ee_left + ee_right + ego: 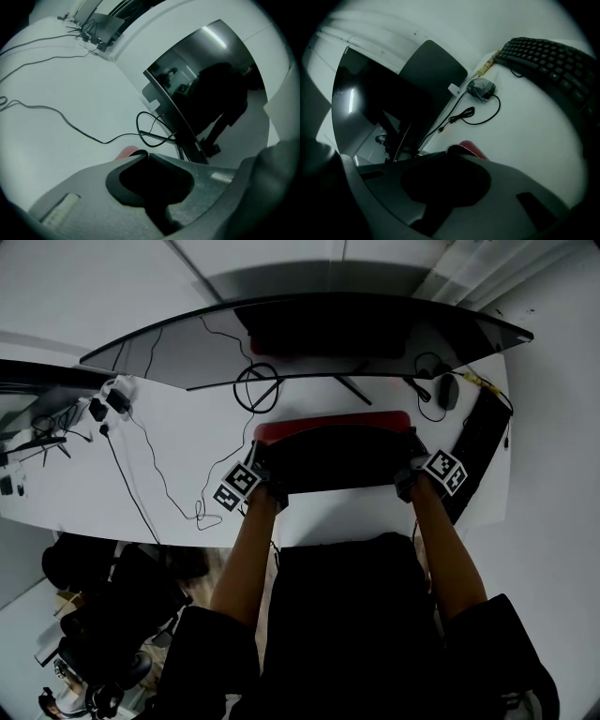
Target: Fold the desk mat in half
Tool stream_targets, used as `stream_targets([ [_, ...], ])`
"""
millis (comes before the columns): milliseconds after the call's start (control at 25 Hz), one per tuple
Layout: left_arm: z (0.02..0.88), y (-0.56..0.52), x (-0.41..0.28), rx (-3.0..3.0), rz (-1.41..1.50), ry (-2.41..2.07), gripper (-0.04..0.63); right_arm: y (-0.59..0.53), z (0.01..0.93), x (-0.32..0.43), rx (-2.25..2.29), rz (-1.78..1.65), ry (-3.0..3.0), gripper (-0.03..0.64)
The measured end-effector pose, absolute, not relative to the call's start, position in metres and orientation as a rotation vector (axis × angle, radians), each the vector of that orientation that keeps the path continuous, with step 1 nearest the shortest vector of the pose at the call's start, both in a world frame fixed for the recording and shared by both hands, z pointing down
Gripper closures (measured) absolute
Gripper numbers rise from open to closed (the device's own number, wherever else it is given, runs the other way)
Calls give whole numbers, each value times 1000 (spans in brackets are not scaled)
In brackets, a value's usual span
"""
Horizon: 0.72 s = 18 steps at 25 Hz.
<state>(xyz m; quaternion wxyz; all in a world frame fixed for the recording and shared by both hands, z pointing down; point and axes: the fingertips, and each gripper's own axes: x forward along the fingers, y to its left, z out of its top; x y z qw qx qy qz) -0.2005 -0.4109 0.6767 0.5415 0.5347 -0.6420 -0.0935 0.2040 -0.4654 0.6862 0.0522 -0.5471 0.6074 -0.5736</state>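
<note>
Desk mat [337,460], soft, red-faced and black-backed, lies doubled over on our smooth white worktop [187,442]; our left gripper [262,463] and right gripper [412,457] each pinch a corner.

Desk mat [333,424]: red top face, black underside turned up over it (fine toothed pattern along its edge in the gripper views). Desk [187,456] white. Monitor [309,334] glossy black. Keyboard [480,451] and cables [258,388] black, mouse [448,390] dark grey. Left gripper [266,471] and right gripper [410,467]: grey jaws, cubes with black-and-white square markers. Sleeves [211,652] black.
</note>
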Motion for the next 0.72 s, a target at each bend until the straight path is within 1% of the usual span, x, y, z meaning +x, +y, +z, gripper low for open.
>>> stream_targets([
  [120, 683, -416, -202, 1253, -213, -1506, 565, -471, 693, 203, -1667, -1773, 1837, 595],
  [400, 699, -427, -201, 1246, -92, -1549, 563, -481, 709, 201, -1773, -1820, 1806, 594],
  [720, 707, -432, -203, 1219, -58, -1561, 561, -487, 717, 200, -1803, -1859, 1766, 586],
])
